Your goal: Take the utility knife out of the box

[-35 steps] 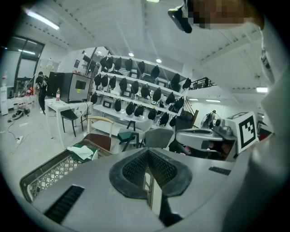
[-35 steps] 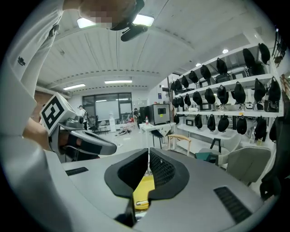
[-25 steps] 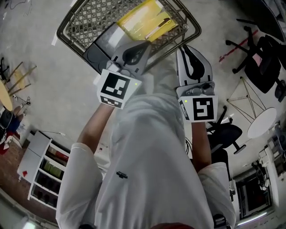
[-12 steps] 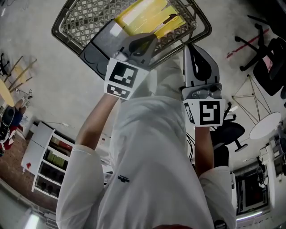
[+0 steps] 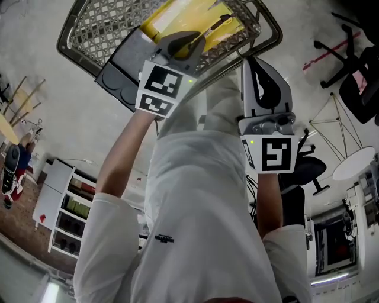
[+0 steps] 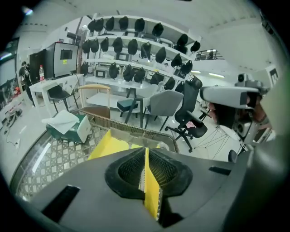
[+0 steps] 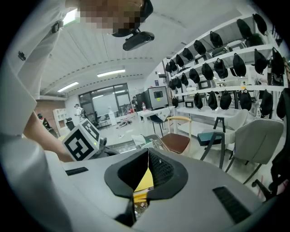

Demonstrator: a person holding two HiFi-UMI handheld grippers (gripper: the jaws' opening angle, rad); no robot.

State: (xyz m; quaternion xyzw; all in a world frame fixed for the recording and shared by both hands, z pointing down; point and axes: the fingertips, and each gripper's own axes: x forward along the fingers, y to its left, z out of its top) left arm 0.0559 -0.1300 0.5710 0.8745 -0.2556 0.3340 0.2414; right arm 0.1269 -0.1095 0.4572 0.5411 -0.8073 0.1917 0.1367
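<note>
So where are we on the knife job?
Done: nothing visible; the yellow box sits in the wire basket, no knife out. In hand: left gripper, shut and empty, hangs over the box; right gripper, also shut and empty, alongside. Left: reach in, grip the knife, lift it clear.

Left hand-held gripper [image 6: 146, 152], right hand-held gripper [image 7: 148, 152], closed
</note>
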